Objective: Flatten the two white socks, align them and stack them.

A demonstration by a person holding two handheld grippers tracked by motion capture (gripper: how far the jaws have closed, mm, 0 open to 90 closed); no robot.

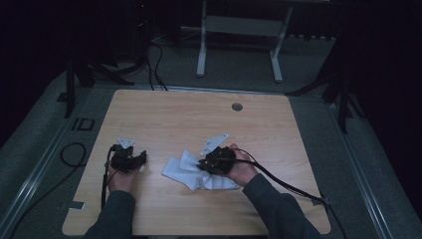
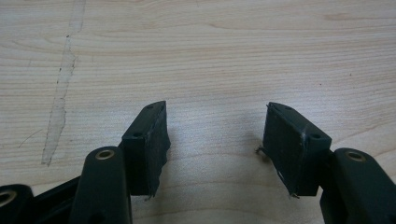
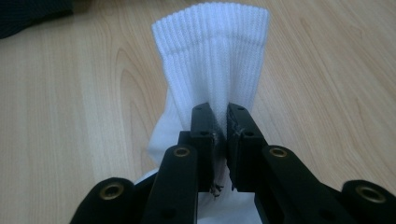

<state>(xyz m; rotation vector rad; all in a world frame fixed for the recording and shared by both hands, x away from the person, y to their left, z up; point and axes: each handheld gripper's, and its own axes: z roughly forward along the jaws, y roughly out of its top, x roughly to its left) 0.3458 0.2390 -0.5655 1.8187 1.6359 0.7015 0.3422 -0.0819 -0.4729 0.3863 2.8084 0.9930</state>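
The right gripper (image 3: 219,140) is pinching a thin fold of the sock (image 3: 212,60) lying mid-table (image 1: 149,114), while the left gripper (image 2: 215,140) is waiting open and empty, so the fabric is risking slipping free if tugged.

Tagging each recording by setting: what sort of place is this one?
Probably a lab or recording room, not a home: a bare light wooden table stands on grey carpet, ringed by black stands and black cables, with a white metal frame behind in the dark.
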